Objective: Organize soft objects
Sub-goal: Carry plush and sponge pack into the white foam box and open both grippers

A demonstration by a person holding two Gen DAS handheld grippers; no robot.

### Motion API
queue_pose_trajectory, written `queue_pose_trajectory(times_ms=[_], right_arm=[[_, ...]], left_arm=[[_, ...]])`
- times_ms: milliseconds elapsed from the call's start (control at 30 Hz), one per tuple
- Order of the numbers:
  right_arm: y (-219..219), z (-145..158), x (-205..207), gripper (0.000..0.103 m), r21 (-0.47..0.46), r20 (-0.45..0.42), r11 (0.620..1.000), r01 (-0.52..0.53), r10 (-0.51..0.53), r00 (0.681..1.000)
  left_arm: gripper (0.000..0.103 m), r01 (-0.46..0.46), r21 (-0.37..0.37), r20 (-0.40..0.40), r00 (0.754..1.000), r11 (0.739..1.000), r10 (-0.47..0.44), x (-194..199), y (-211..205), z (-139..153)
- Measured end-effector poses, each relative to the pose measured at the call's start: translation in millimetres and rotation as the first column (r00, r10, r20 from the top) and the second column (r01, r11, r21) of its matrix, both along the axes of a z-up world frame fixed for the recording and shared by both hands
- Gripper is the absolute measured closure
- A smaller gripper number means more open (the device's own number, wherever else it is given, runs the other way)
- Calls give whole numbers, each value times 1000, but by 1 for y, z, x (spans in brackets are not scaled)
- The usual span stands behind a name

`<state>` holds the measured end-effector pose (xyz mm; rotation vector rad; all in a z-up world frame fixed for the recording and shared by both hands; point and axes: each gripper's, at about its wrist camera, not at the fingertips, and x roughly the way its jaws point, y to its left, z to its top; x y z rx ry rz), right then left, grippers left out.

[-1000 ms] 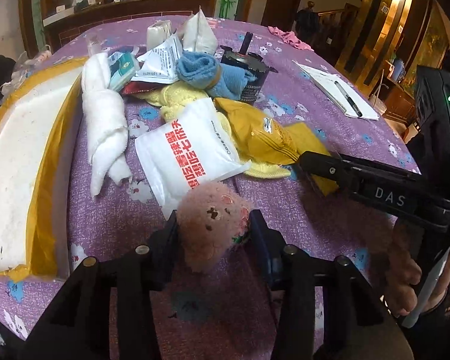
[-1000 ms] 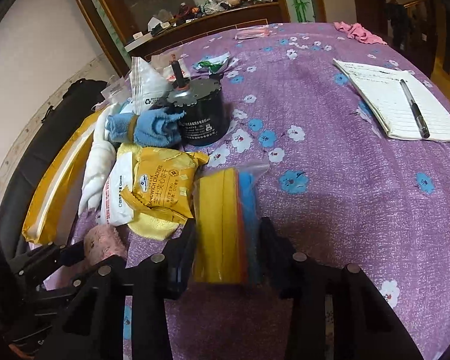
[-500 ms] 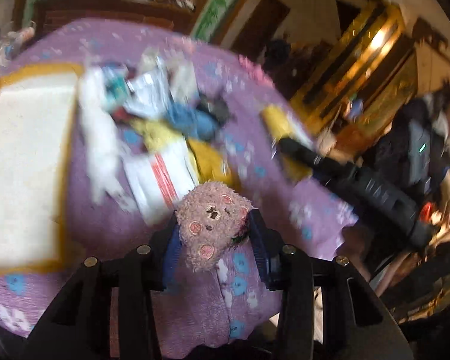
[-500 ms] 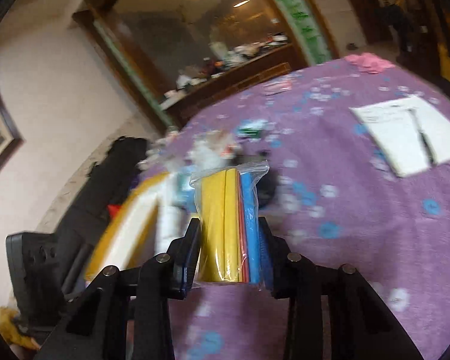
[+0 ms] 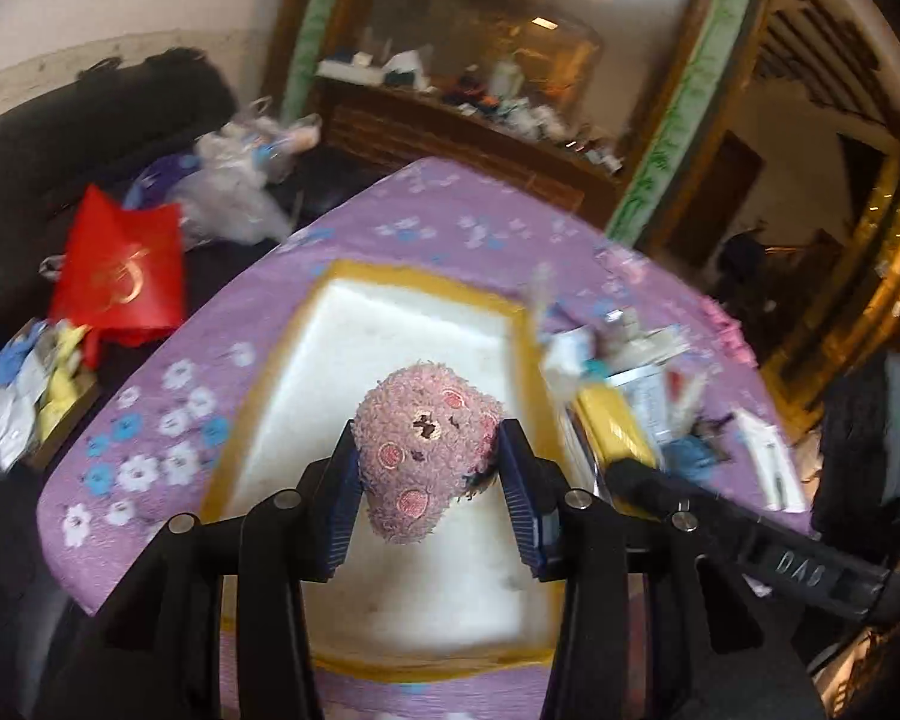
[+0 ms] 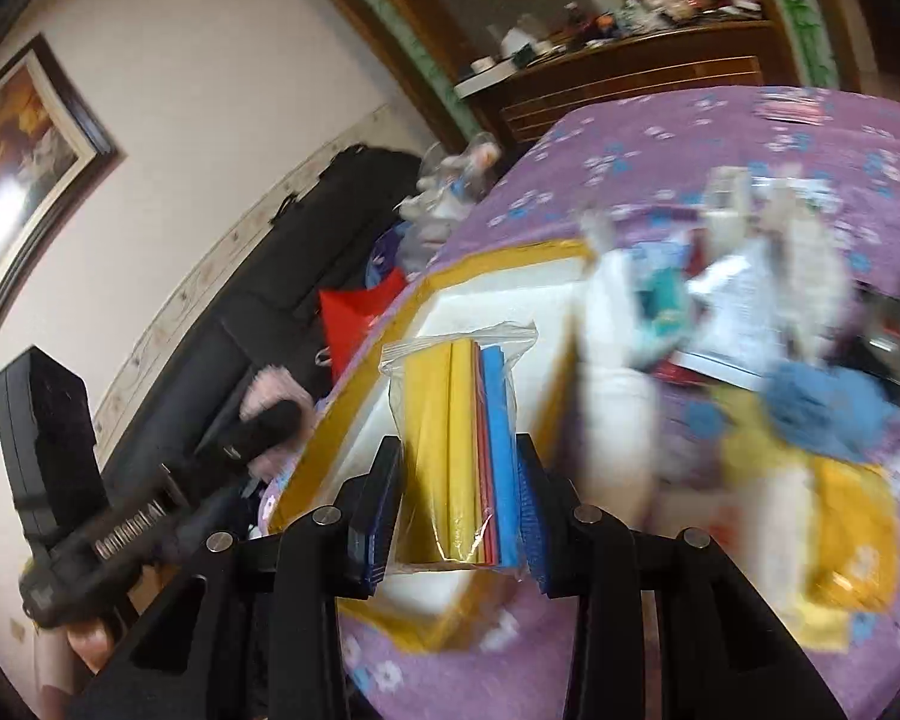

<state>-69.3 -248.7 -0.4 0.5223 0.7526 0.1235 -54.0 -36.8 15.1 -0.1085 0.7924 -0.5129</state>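
The left tongs [image 5: 429, 468] are clamped on a pink plush toy [image 5: 426, 456], held in the lower middle of the left wrist frame above the white foam tray [image 5: 390, 348] with its yellow rim. The right tongs [image 6: 459, 504] are clamped on a clear bag of coloured sponge sheets [image 6: 468, 450], at the lower middle of the right wrist frame, over the near corner of the same tray. The step in hand looks like carrying both soft things to the tray. To do it well, lower each piece onto bare white foam, well inside the rim, toy and bag side by side rather than stacked, and open only once each rests. The pile of packets [image 6: 750, 312] on the purple bench [image 5: 168, 396] stays to the right.
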Motion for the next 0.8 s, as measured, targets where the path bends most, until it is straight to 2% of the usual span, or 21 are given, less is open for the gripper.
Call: queue_pose_trajectory(times_ms=[233,400,533,667,700,733,767,800], right_arm=[[32,-32,40,68,-52,-107,998,-18,12,994],[56,-27,51,68,-97,-97,995,-9,-1,995],[73,-31,53,67,-126,-105,992,0,-13,994],[76,-28,47,61,-129,-95,992,-12,0,996],[73,-27,43,56,-123,-85,992,-18,8,996],[69,-25,40,45,-117,-71,993,-18,10,997],[63,-22,35,38,-109,-46,994,-17,12,999],[62,-19,30,28,-105,-21,994,-12,10,1000]], left_arm=[[61,-27,86,-67,997,996,33,28,1,-34],[61,-27,98,-102,994,995,37,41,3,-43],[59,-44,146,-67,996,988,55,41,-1,-44],[54,-40,95,-91,995,995,49,43,3,-42],[54,-43,65,-105,993,997,50,44,7,-40],[54,-57,28,-108,992,998,60,43,12,-38],[52,-83,-34,-97,992,996,79,41,19,-35],[38,-112,-91,-80,991,990,105,38,26,-31]])
